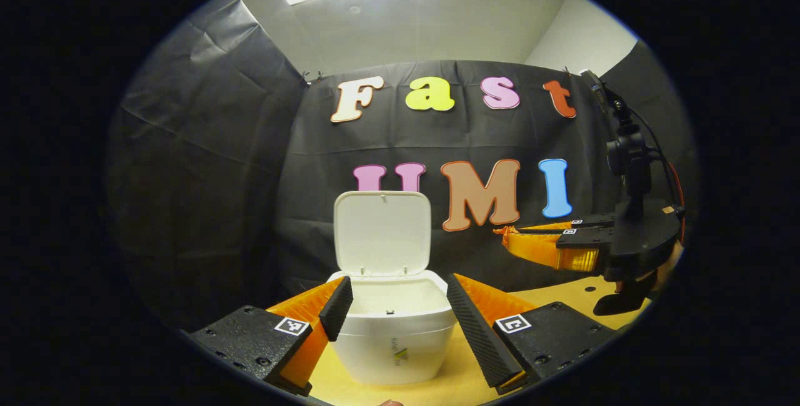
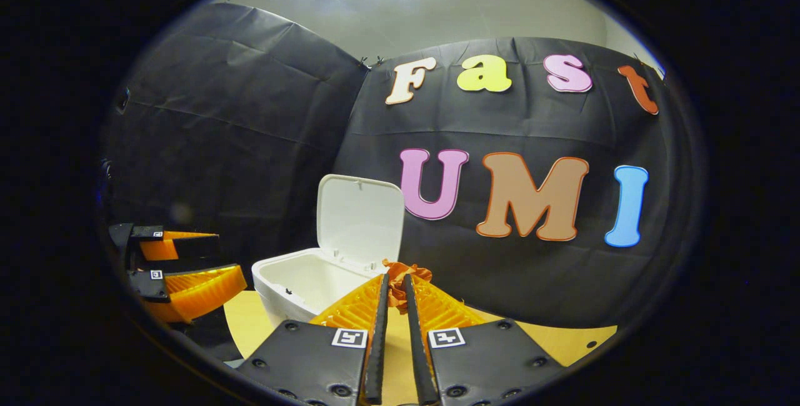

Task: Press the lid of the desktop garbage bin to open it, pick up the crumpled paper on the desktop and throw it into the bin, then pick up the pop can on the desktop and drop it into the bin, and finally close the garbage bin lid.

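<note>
We've got the white garbage bin (image 1: 392,337) sitting on the yellowish surface (image 1: 462,375) with its lid (image 1: 382,233) flipped up and standing nearly upright at the back, against the black booth wall (image 1: 206,162). From the left gripper view, the left hand-held gripper (image 1: 400,309) is spread wide and holding nothing, with the bin sitting between its two fingers (image 1: 336,307) and a bit beyond them. We can see straight into the open bin from here, and the inside looks white and bare as far as we can make out.

The right hand-held gripper (image 2: 395,297) is pinched nearly closed on the crumpled paper (image 2: 400,278), an orange wad poking out past its fingertips. In the right gripper view the paper sits just to the right of the bin's (image 2: 300,284) open mouth, near the hinge side of the lid (image 2: 359,218); whether it's over the rim or just beside it, we can't really tell. In the left gripper view that same right hand-held gripper (image 1: 509,231) hangs in the air off to the right of the bin, above the surface, with the paper (image 1: 503,230) at its tip.

The left hand-held gripper (image 2: 187,262) also shows up at the far left of the right gripper view, left of the bin, fingers apart.
</note>
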The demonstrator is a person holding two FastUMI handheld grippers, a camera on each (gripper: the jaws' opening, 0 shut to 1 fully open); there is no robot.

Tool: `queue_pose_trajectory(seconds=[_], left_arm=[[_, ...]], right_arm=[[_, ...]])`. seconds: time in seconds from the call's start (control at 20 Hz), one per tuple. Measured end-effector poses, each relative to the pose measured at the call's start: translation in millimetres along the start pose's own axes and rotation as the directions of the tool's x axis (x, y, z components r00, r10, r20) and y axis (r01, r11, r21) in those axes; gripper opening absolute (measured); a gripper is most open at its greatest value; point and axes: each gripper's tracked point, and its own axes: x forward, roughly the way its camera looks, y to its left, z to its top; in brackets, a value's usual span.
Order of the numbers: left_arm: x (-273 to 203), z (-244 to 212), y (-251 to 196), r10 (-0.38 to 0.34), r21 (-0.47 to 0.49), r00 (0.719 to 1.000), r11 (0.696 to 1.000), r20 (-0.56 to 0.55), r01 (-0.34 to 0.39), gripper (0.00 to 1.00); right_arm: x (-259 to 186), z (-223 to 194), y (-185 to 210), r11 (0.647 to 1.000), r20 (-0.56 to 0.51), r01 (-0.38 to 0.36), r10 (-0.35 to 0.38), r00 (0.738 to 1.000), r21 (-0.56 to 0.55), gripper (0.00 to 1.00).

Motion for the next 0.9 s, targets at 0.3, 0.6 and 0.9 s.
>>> queue_pose_trajectory(seconds=[0.3, 0.6, 0.9], left_arm=[[-8.2, -7.0, 58.2, 0.071, 0.018, 0.997, 0.997, -0.008, -0.071, 0.92], [-12.6, -12.2, 88.4, 0.108, 0.011, 0.994, 0.994, -0.015, -0.108, 0.92], [2.5, -11.7, 63.2, 0.047, -0.004, 0.999, 0.999, -0.004, -0.047, 0.92]], right_arm=[[49.0, -6.0, 56.2, 0.998, -0.032, -0.067, 0.067, 0.997, 0.012, 0.24], [72.2, -24.8, 101.9, 0.989, -0.101, -0.138, 0.143, 0.985, 0.058, 0.75], [50.4, -4.3, 59.6, 0.998, -0.004, -0.013, 0.014, 1.000, 0.057, 0.97]])
